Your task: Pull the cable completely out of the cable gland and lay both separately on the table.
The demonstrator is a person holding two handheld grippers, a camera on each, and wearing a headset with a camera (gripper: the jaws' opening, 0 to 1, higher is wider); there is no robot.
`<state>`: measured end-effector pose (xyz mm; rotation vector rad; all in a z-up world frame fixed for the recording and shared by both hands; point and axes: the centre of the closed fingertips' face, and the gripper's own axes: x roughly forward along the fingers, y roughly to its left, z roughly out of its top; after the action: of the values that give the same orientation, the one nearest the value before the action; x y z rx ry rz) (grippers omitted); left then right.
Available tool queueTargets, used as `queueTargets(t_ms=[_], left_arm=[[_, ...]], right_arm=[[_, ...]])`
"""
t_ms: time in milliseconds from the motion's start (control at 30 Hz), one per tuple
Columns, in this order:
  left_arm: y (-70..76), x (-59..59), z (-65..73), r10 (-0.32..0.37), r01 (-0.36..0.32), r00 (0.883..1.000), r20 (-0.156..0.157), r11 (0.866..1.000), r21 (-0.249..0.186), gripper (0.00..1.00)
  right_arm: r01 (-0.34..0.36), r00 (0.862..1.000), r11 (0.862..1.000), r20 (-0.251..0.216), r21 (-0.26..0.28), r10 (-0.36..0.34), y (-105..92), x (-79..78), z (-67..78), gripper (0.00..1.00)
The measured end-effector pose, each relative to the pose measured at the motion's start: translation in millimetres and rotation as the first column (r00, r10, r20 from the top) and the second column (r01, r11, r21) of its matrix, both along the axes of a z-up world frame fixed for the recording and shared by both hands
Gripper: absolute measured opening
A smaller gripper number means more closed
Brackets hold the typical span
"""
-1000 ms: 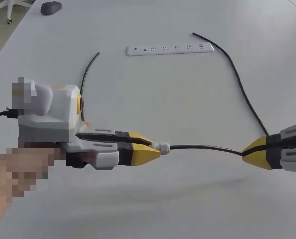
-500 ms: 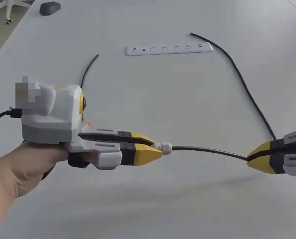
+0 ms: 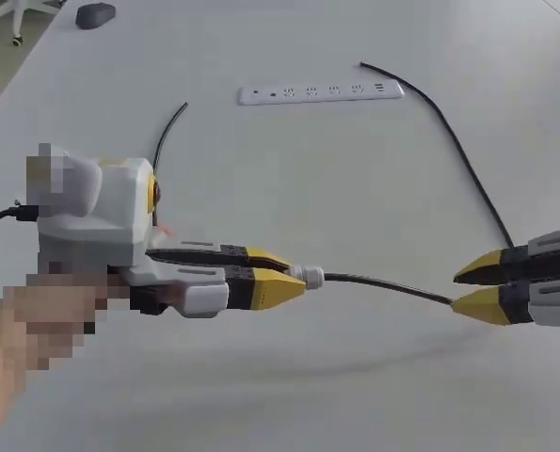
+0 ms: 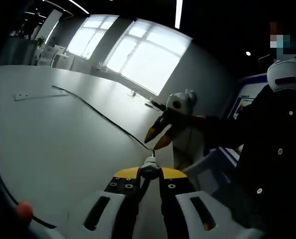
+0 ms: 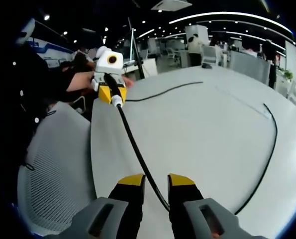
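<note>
My left gripper (image 3: 296, 276) is held low over the white table (image 3: 289, 179), shut on the white cable gland (image 3: 309, 277). The black cable (image 3: 383, 282) comes out of the gland and runs right to my right gripper (image 3: 456, 289). That gripper is open, with the cable lying between its yellow jaws. Beyond it the cable trails away across the table towards the back. In the left gripper view the gland (image 4: 149, 168) sits between my jaws and the right gripper (image 4: 155, 136) faces me, jaws apart. In the right gripper view the cable (image 5: 136, 152) passes between my fingertips (image 5: 132, 180) towards the gland (image 5: 117, 101).
A white power strip (image 3: 322, 91) lies at the back of the table. A thin black wire (image 3: 163, 141) curves behind my left gripper. A dark rounded object (image 3: 96, 13) sits at the far left corner, and a chair's casters (image 3: 2, 19) stand beside the table.
The right gripper's jaws have opened and let go of the cable, which was clamped before. The left gripper still holds the gland in nearly the same place.
</note>
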<state>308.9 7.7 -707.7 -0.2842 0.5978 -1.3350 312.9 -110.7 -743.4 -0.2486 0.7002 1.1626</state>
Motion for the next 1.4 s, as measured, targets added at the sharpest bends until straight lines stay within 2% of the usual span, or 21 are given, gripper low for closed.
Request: queueTargets(t_ms=[100, 167, 267, 333, 500, 767, 1000, 1400], left_arm=[[-1.2, 0.0, 0.9, -0.001, 0.001, 1.0, 0.003, 1.0, -0.001, 0.15], [-2.1, -0.3, 1.9, -0.003, 0.003, 1.0, 0.003, 1.0, -0.004, 0.15], [-3.6, -0.8, 2.9, -0.005, 0.005, 1.0, 0.011, 1.0, -0.003, 0.15], [-5.2, -2.6, 4.1, -0.012, 0.012, 1.0, 0.011, 1.0, -0.005, 0.15], [-4.6, -2.7, 5.7, -0.014, 0.014, 1.0, 0.022, 1.0, -0.004, 0.15], [-2.6, -3.2, 6.6, -0.013, 0.013, 1.0, 0.024, 1.0, -0.006, 0.15], [-2.6, -2.8, 7.8, -0.018, 0.018, 1.0, 0.023, 1.0, -0.011, 0.15], [-5.2, -2.7, 7.4, -0.026, 0.026, 0.999, 0.023, 0.999, -0.02, 0.15]], right_arm=[[-0.04, 0.999, 0.999, 0.015, 0.035, 0.04, 21.9, -3.8, 15.4, 0.14], [-0.08, 0.996, 0.996, 0.053, 0.037, 0.078, 34.9, -5.0, 23.1, 0.13], [-0.128, 0.991, 0.99, 0.044, 0.054, 0.126, 56.2, -11.6, 32.6, 0.15], [-0.168, 0.984, 0.984, 0.071, 0.06, 0.164, 72.7, -13.5, 39.3, 0.14], [-0.223, 0.972, 0.973, 0.088, 0.057, 0.218, 93.5, -18.3, 42.5, 0.13], [-0.265, 0.962, 0.962, 0.092, 0.07, 0.258, 107.3, -19.4, 43.6, 0.07], [-0.281, 0.955, 0.959, 0.114, 0.048, 0.274, 108.0, -16.3, 41.2, 0.01], [-0.292, 0.951, 0.956, 0.122, 0.041, 0.285, 105.1, -17.4, 40.2, 0.0]])
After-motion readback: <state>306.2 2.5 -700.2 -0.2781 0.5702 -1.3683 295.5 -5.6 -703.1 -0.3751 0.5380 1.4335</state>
